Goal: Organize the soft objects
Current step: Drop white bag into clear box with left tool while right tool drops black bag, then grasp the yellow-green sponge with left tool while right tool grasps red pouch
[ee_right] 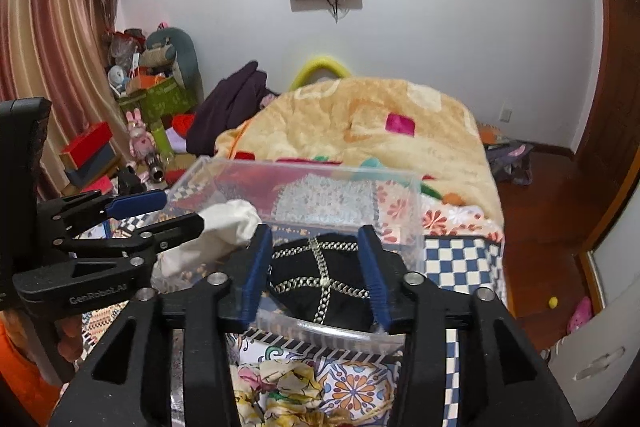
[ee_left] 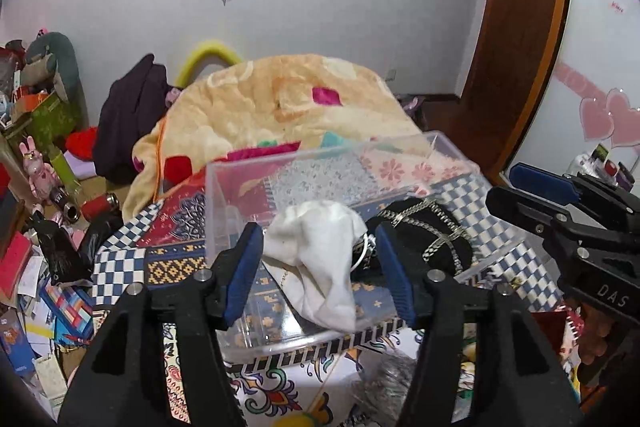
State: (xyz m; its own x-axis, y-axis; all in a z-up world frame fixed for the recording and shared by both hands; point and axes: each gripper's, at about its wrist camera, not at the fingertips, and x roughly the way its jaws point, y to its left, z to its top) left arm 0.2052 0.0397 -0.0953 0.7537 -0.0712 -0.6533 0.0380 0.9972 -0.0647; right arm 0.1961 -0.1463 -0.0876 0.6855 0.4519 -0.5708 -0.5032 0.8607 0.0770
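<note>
With both grippers poised over the clear plastic bin (ee_left: pixel 436 151) on the bed (ee_left: pixel 168 259), the left gripper (ee_left: pixel 318 267) has jaws spread wide either side of the white cloth (ee_left: pixel 320 247), not gripping it. Cloth lies crumpled in the bin's left half. Right gripper (ee_right: pixel 316 275) jaws also released, straddling the black cap (ee_right: pixel 320 279) with silver chain trim, which sits in the bin's right half, beside the cloth. Orange blanket (ee_left: pixel 280 99) bunched behind the bin.
</note>
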